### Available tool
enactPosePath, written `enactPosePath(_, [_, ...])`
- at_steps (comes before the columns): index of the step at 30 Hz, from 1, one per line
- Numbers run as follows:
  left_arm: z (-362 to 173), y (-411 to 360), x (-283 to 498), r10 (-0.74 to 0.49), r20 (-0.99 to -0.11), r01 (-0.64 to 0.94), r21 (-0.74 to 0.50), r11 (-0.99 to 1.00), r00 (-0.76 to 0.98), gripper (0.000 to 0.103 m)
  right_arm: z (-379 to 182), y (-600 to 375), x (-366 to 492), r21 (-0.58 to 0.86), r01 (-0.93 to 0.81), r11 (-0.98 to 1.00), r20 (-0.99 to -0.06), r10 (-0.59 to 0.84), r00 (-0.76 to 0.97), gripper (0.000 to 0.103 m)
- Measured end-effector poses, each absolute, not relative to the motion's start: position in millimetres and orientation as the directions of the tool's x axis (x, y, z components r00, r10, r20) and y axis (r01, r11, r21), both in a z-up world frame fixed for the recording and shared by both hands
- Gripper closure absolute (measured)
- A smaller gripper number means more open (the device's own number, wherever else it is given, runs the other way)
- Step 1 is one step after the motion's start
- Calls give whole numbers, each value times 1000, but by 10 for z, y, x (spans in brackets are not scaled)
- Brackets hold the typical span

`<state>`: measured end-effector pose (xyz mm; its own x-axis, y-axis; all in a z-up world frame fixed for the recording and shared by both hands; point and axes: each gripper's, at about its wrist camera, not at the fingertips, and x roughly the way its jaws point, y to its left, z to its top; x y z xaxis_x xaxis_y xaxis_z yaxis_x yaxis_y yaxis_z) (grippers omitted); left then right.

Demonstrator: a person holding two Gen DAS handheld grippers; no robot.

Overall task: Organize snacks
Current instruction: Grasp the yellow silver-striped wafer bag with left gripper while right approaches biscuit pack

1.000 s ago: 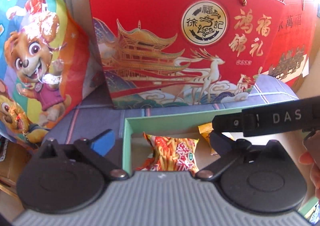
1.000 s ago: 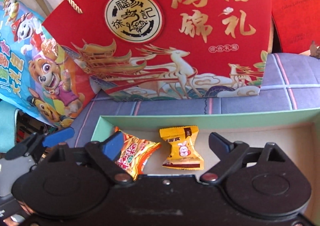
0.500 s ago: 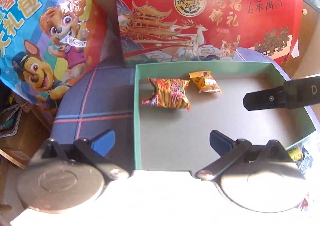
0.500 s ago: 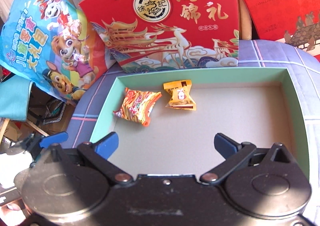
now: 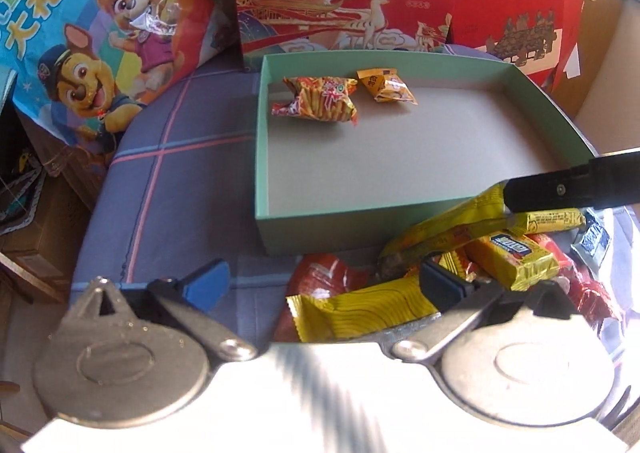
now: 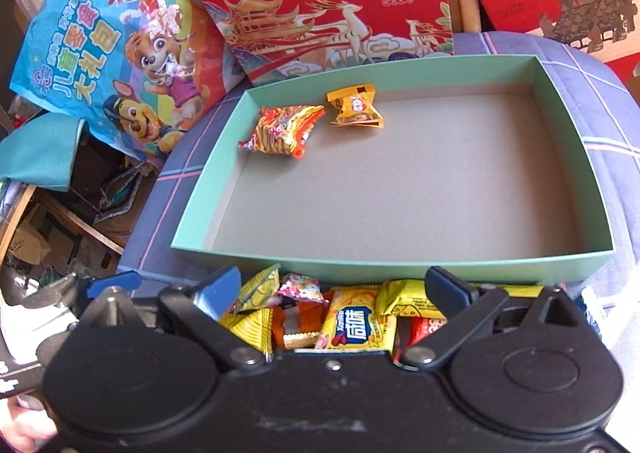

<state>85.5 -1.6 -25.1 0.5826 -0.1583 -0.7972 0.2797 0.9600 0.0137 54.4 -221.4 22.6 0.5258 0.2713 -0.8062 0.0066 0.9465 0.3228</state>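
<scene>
A: What changed, biggest first?

B: The green box (image 6: 400, 265) now sits wholly beyond both pairs of fingers; a second ago only its far wall showed past them.

A: And nearer?

B: A snack pile (image 6: 352, 325) has come into view, between and just under the right gripper (image 6: 346, 287); its fingers are closing, spread, nothing pinched. The left gripper (image 5: 324, 281) is released too.

A: Inside the box?

B: The striped packet (image 6: 282, 129) and yellow candy (image 6: 356, 107) stay in the far left corner.
</scene>
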Motion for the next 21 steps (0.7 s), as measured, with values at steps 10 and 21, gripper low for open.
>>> enactPosePath(10, [-370, -382, 856, -298, -825, 544, 14, 839, 481, 2, 79, -2246, 459, 367, 40, 930, -828, 306, 470, 61])
enactPosePath(21, [-580, -253, 529, -315, -865, 609, -14, 793, 390, 7, -138, -2147, 526, 288, 35, 957, -866, 245, 436, 47])
